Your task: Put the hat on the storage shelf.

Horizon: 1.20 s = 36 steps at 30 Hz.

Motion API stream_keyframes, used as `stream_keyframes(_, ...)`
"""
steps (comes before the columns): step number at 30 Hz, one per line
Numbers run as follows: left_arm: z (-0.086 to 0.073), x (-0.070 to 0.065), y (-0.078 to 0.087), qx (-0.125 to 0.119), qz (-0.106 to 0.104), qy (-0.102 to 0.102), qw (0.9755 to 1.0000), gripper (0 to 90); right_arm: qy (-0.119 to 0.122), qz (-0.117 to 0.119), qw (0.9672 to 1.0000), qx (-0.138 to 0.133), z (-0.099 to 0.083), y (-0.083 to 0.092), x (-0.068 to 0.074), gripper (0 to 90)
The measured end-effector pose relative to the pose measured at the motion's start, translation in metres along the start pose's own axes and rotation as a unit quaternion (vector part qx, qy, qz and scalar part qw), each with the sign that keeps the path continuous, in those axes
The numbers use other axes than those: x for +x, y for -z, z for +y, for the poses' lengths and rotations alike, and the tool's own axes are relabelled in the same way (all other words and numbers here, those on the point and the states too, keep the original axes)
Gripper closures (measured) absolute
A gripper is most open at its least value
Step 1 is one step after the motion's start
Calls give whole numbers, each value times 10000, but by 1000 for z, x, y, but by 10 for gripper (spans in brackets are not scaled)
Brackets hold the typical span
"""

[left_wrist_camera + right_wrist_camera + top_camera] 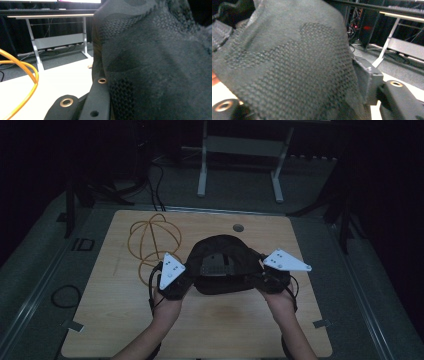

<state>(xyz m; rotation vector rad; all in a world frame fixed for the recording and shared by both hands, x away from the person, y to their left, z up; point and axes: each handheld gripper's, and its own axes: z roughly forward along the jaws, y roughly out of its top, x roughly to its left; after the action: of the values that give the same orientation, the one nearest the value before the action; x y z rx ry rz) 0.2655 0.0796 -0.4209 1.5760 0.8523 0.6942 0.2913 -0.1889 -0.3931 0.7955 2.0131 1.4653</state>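
- Dark knitted fabric of the black garment (155, 65) pressed right up against the lens in the left gripper view, with a patterned weave and smoother patches; it looked like a knitted cap or a similar soft piece, though its exact kind could not be told.
- From the high view the black garment (220, 265) hung or rested between the two grippers over the middle of the wooden table (115, 320), spread sideways and with a pale label showing on its inner face.
- On the left edge of the garment the left gripper (176, 281) was clamped tight, its jaws closed on the fabric.
- At the right edge the right gripper (267, 277) had the weave draped across its jaws, which stood partly apart; whether the pads pressed the cloth could not be told.
- By the look of it, the garment was lifted and stretched between both hands, so the pick-up seemed done; laying it out, folding it or setting it down seemed left to do.
- Farther left and beyond the garment, an orange wire frame (152, 240) of looped hoops lay on the table, apart from the cloth.
- Beyond the far edge of the table stood a white desk frame (240, 165) on the grey floor.
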Motion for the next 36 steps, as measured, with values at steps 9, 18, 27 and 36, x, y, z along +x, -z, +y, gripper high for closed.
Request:
stream_keyframes(9, 6, -3, 1, -35, 24, -65, 10000, 897, -59, 98, 9999, 61, -18, 8, 1, 290)
stream_keyframes(18, 13, 1, 7, -36, 37, -153, 9999, 897, 40, 554, 9975, 443, -46, 28, 9, 262)
stream_keyframes(27, 9, 8, 12, -32, -260, -501, 9984, 896, 302, 984, 9942, 316, -56, 67, 5, 319)
stream_keyframes(36, 0, 26, 18, -13, -1472, -874, 9852, 895, 472, 930, 9945, 48, -37, 81, -12, 422)
